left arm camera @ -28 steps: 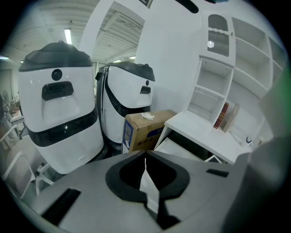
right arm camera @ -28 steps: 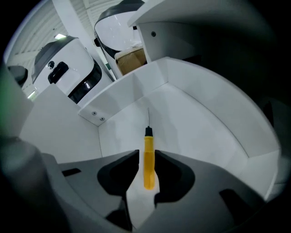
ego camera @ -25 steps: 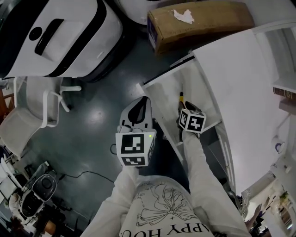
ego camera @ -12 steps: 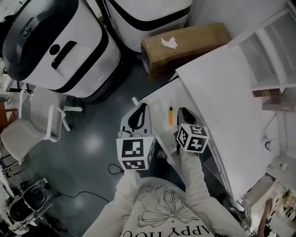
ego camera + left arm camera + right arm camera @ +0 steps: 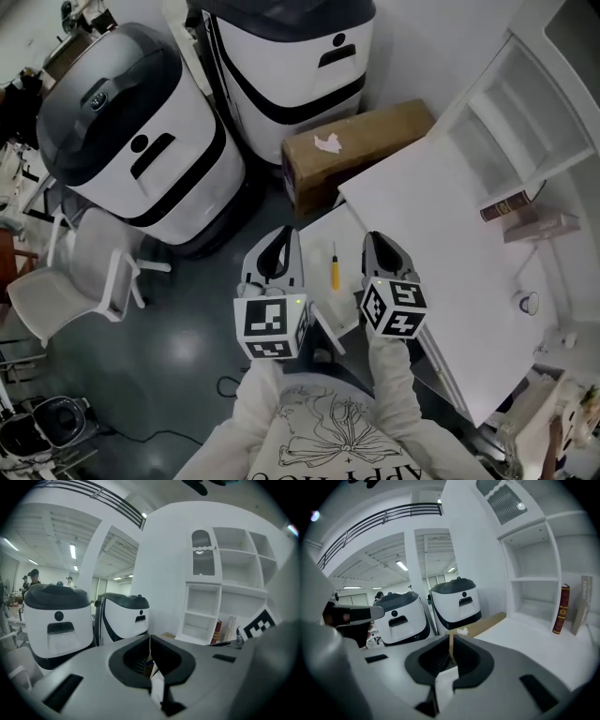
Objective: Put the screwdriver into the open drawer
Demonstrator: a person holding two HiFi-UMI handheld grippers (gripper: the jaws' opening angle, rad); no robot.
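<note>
In the open drawer (image 5: 322,234), between the 2 grippers, the screwdriver (image 5: 334,270) lies flat on the white bottom, touching neither, so the task looks done. The left gripper (image 5: 287,232) has its jaws pressed together on nothing, and so does the right gripper (image 5: 374,237): each gripper view shows only a thin seam between the pads. The main risk, as I judge it, is the drawer itself. It juts out toward the person, and a knock from a leg or a gripper could jolt it and set the round tool rolling, or jam it if the drawer is pushed shut askew. The left gripper hangs over the drawer's outer edge. The right is near the lip of the desk (image 5: 441,225), which borders the drawer's other side, so any lift there should go straight up. Open floor (image 5: 187,347) lies to the left, while the box (image 5: 356,150), 2 machines (image 5: 141,159) and chair (image 5: 75,281) crowd the far side.
</note>
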